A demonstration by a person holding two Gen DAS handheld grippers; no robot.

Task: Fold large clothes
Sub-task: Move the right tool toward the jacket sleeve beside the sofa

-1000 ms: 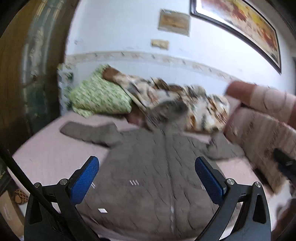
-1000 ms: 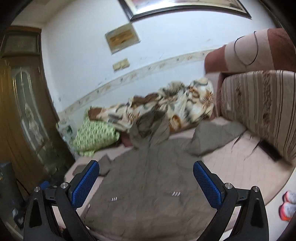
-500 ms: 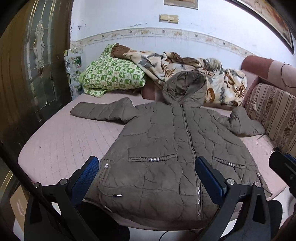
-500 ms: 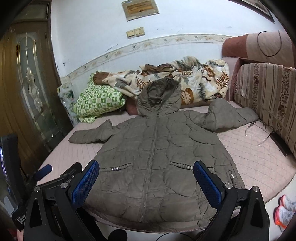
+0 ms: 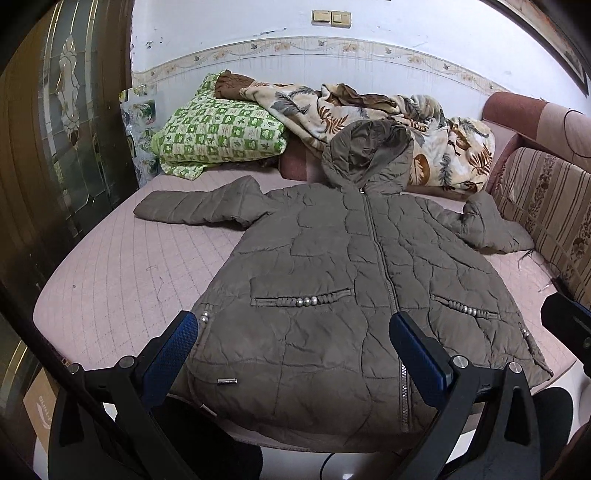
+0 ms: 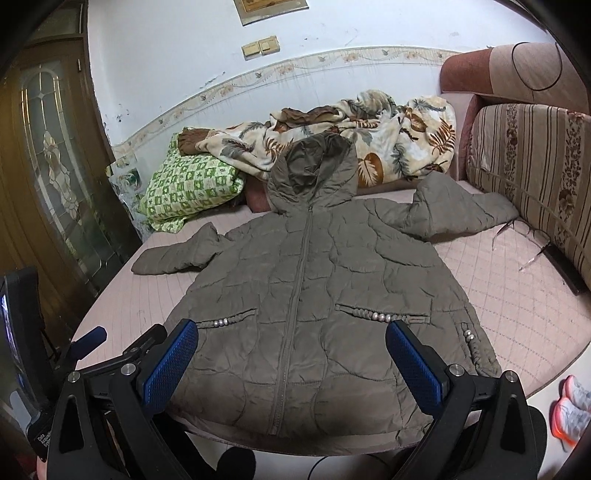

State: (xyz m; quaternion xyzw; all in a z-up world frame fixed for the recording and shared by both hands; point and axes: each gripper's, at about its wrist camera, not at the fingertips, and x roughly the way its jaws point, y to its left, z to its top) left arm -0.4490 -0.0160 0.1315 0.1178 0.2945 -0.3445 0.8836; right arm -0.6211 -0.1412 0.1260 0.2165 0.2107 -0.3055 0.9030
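One quilted brown jacket [image 5: 332,295] lies front-up and zipped on the pink mattress [image 5: 122,280], its hem at the near edge, its hood [image 5: 369,151] resting against the leaf-print blanket [image 5: 369,110] at the far side. Its two sleeves spread outward: the left sleeve [image 5: 199,206] lies flat on the mattress and the right sleeve [image 6: 458,210] bends up toward the striped sofa cushion [image 6: 532,166]. Two beaded pockets show on its front. The left gripper [image 5: 293,354] hangs above the hem with its two blue pads [image 5: 170,350] spread wide, holding nothing and touching nothing; the right gripper [image 6: 291,354] is likewise wide apart and empty over the hem. In the right wrist view the left gripper appears at the lower left, beside the mattress edge. One green checked pillow [image 5: 218,133] sits by the blanket, and two light switches [image 5: 330,17] are on the wall. A pair of white and orange shoes [image 6: 570,408] stands on the floor at the right. Compared with half a second ago, both views sit slightly lower and closer to the hem, with the jacket unmoved and the pads equally far apart.
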